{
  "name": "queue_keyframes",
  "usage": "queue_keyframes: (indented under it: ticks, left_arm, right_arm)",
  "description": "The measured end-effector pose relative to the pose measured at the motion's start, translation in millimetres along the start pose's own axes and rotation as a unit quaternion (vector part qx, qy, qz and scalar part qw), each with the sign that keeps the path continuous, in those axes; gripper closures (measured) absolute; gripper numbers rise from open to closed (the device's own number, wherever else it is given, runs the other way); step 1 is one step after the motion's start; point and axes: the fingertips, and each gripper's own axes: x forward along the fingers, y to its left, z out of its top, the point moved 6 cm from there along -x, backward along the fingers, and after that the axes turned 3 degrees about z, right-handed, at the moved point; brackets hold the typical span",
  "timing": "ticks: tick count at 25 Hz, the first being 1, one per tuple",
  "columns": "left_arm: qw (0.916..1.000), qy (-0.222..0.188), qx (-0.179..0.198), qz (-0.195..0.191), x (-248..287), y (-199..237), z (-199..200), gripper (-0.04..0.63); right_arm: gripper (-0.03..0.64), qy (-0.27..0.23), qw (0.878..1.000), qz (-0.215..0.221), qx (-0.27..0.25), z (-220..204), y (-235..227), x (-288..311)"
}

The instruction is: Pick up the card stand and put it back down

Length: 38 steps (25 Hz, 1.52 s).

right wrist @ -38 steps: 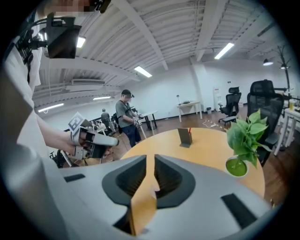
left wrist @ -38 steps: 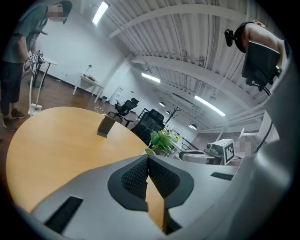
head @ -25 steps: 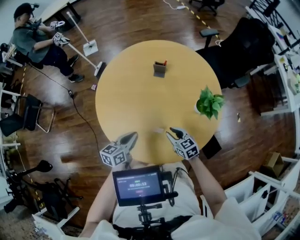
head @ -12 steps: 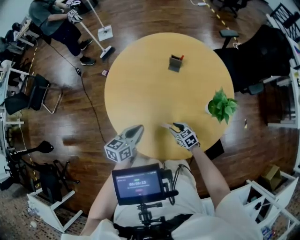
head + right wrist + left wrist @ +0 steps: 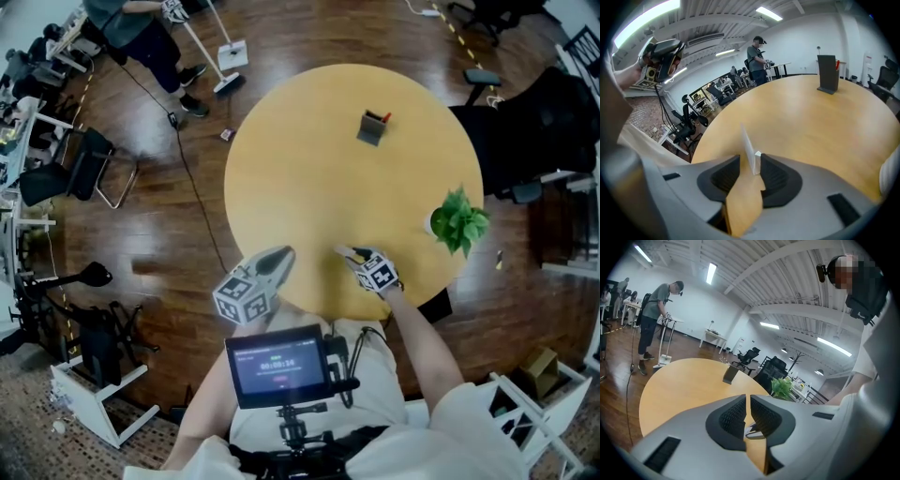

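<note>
A small clear card stand (image 5: 746, 140) stands upright on the round wooden table (image 5: 309, 169) near its front edge. My right gripper (image 5: 750, 158) reaches down around it, one jaw on each side. Its jaws have just been opening: table shows between the left pad and the stand, and the right pad is close beside it. In the head view the right gripper (image 5: 345, 252) is low over the table's near edge. My left gripper (image 5: 279, 257) hovers at the table's edge to the left, its jaws (image 5: 748, 401) together with nothing between them.
A dark holder with a red pen (image 5: 373, 127) stands at the far side of the table. A potted green plant (image 5: 457, 221) sits at the right edge. A person with a long-handled mop (image 5: 141, 28) stands on the floor beyond, and chairs ring the table.
My right gripper has come down to the table near its front edge. The left gripper has hardly moved. The head view has shifted, so the table sits further right.
</note>
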Motion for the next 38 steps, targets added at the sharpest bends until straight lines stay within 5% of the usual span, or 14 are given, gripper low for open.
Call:
queue_keyframes:
  ticks: [4, 10, 21, 38]
  left_arm:
    - [0.9999, 0.004, 0.010, -0.001, -3.4, -1.1, 1.7, 0.569]
    - [0.9999, 0.003, 0.013, -0.011, -5.2, -6.2, 3.0, 0.569]
    - [0.9987, 0.002, 0.020, -0.048, -5.2, -10.8, 10.3, 0.569]
    - [0.9910, -0.032, 0.052, -0.119, 4.5, -20.4, 70.2, 0.569]
  right_arm:
    - [0.478, 0.015, 1.000, 0.001, 0.009, -1.2, -1.3, 10.2]
    - [0.586, 0.004, 1.000, -0.009, 0.016, -2.8, 0.4, 6.3]
    - [0.591, -0.065, 0.997, -0.027, 0.017, 19.9, 12.1, -48.2]
    - [0.592, -0.157, 0.985, -0.055, -0.043, 119.5, 56.3, -169.7]
